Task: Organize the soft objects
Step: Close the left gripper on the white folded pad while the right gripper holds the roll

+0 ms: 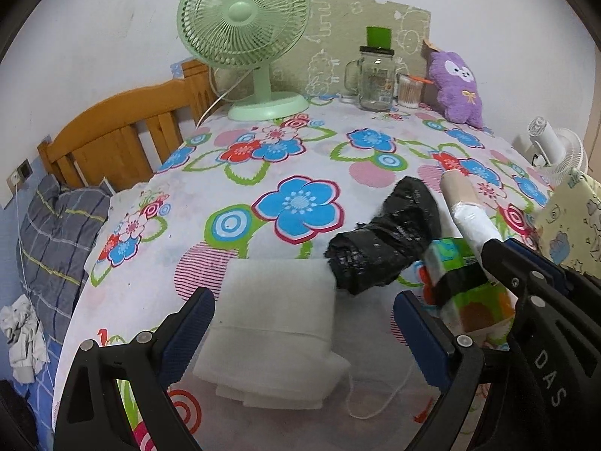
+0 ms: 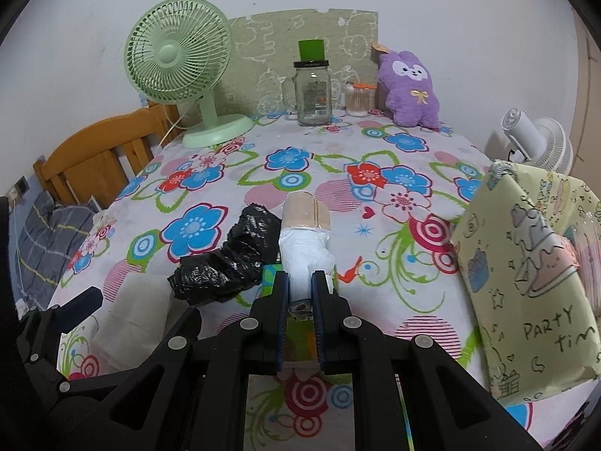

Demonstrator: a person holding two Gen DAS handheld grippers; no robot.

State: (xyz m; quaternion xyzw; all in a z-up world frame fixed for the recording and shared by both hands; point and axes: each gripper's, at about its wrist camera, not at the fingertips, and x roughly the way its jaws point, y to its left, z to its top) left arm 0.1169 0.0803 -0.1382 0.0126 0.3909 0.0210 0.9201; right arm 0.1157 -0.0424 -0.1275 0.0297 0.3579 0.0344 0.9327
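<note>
My right gripper (image 2: 300, 285) is shut on the near end of a roll (image 2: 306, 240), a tan tube with white wrap, which lies pointing away over the flowered tablecloth (image 2: 375, 188). Left of the roll lies a crumpled black plastic bag (image 2: 225, 259). A green tissue pack (image 1: 462, 285) sits under the roll. My left gripper (image 1: 306, 327) stands open over a folded white foam pad (image 1: 270, 327), with its fingers (image 1: 195, 323) apart from the pad's sides. A purple plush toy (image 2: 409, 90) leans against the back wall.
A green desk fan (image 2: 180, 64), a glass jar (image 2: 311, 94) and a cotton-swab tub (image 2: 357, 99) line the back edge. A yellow gift bag (image 2: 526, 282) stands at the right, with a white fan (image 2: 533, 139) behind it. A wooden bed frame (image 1: 120, 131) borders the left.
</note>
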